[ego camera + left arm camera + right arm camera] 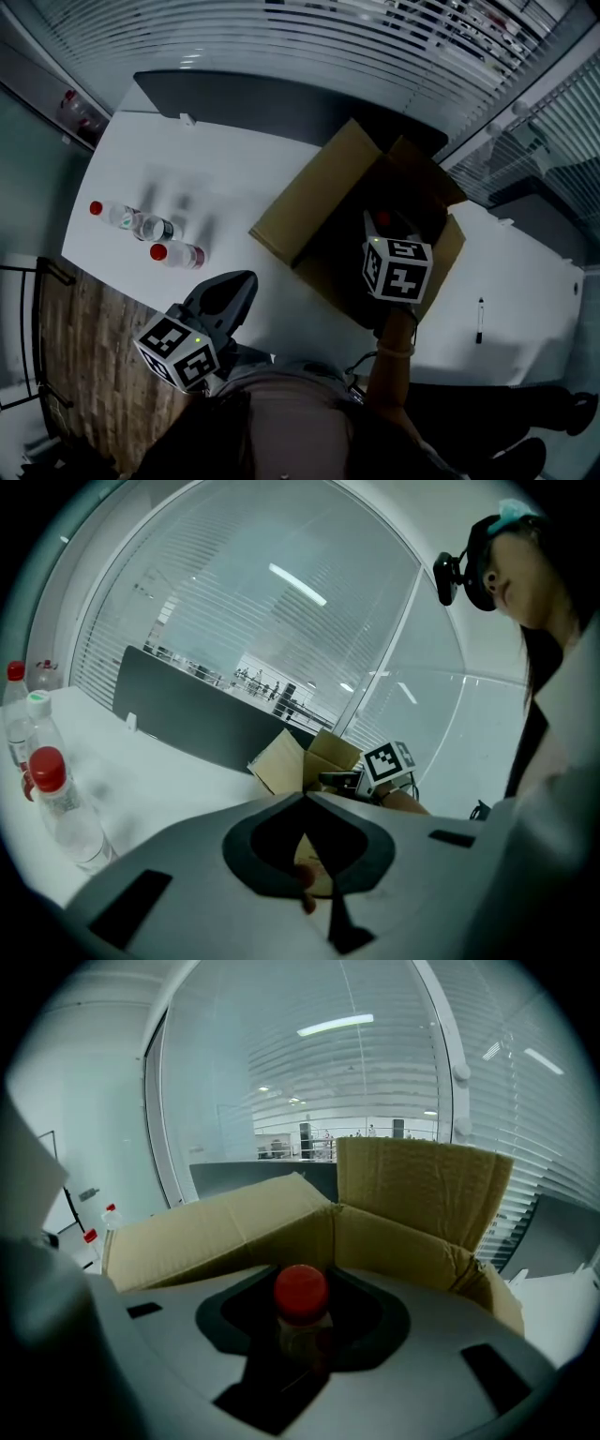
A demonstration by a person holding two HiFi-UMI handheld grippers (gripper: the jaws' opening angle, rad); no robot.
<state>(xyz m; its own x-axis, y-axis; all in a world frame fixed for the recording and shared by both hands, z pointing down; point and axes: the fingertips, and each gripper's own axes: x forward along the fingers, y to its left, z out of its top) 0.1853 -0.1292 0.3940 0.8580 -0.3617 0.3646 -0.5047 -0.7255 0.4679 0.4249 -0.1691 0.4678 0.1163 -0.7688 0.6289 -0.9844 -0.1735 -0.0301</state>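
Note:
An open cardboard box point(314, 202) stands in the middle of the white table point(225, 178). My right gripper point(381, 228) hangs over the box's inside, shut on a small clear bottle with a red cap point(301, 1290). The box's walls and flaps point(412, 1194) rise behind that bottle. My left gripper point(232, 289) is low at the table's near edge, its jaws closed together with nothing held. Left of the box, three bottles lie or stand together: one red-capped point(178, 254), one pale-capped point(153, 227), one red-capped point(110, 213).
A black pen point(480, 321) lies on the table right of the box. A dark panel point(281, 103) runs along the table's far edge, with glass walls and blinds beyond. Wooden flooring point(84, 356) shows at the left. In the left gripper view the person's head and torso point(553, 714) fill the right.

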